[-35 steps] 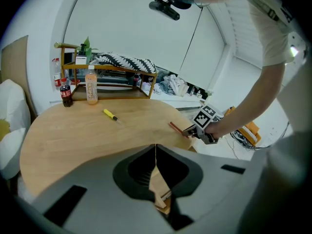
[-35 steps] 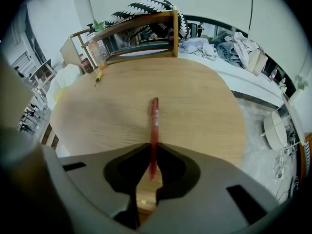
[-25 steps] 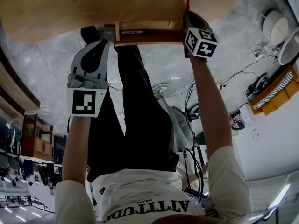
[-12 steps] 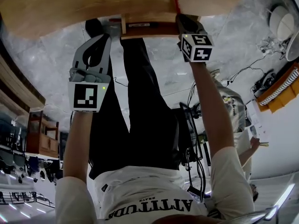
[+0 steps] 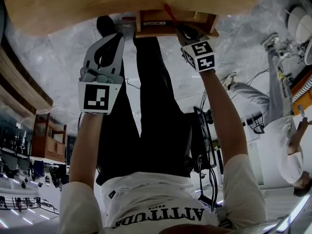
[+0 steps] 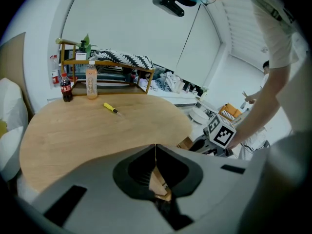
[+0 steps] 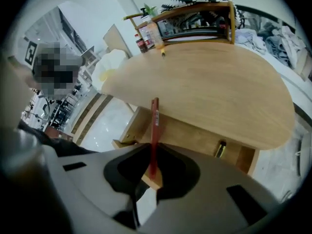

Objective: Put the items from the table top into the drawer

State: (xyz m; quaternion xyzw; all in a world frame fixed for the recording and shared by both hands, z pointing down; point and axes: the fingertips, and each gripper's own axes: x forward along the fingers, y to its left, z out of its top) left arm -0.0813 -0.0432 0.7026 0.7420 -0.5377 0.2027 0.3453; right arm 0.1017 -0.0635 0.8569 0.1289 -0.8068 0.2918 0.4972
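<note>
My right gripper (image 5: 184, 32) is shut on a thin red pen (image 5: 170, 16), which sticks up from its jaws (image 7: 154, 130). It hangs over the open wooden drawer (image 7: 195, 136) under the front edge of the oval wooden table (image 7: 209, 82). A small dark and yellow item (image 7: 220, 149) lies inside the drawer. My left gripper (image 5: 120, 33) is shut with nothing in it, held at the table's edge beside the drawer (image 5: 151, 23). Far back on the table top (image 6: 97, 130) lie a yellow screwdriver (image 6: 111, 108), a cola bottle (image 6: 66, 87) and an orange drink bottle (image 6: 91, 80).
A wooden rack (image 6: 107, 67) with clutter stands behind the table. A white cushion (image 6: 9, 116) sits at the table's left end. A second person (image 5: 285, 111) stands on the marble floor to the right, near cables and an orange crate (image 5: 302, 89).
My right gripper has swung left and turned with the red pen, from the table's edge to over the drawer. The left gripper has stayed put. A second person has come into view at the right.
</note>
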